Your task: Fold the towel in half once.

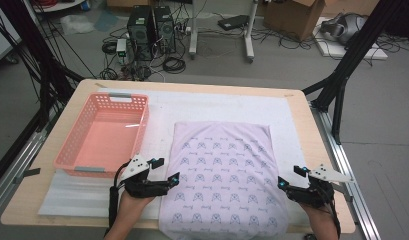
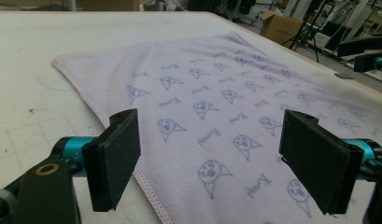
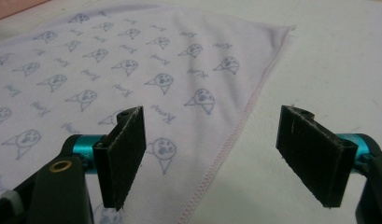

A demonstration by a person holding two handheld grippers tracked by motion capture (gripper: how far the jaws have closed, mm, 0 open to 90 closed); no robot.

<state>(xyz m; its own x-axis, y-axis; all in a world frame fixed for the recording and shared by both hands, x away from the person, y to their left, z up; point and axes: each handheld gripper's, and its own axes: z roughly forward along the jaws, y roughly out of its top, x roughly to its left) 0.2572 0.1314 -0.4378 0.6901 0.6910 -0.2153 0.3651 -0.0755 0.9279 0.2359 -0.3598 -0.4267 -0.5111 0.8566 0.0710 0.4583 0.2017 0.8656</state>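
Two spread tongs, left (image 1: 164, 172) and right (image 1: 288, 178), flank the flat towel's (image 1: 222, 170) side edges.

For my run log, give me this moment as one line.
left gripper: open, at towel left edge | right gripper: open, at right edge | basket: empty

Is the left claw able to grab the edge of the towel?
Probably yes: the left claw is open, its jaws straddling the towel edge with nothing between.
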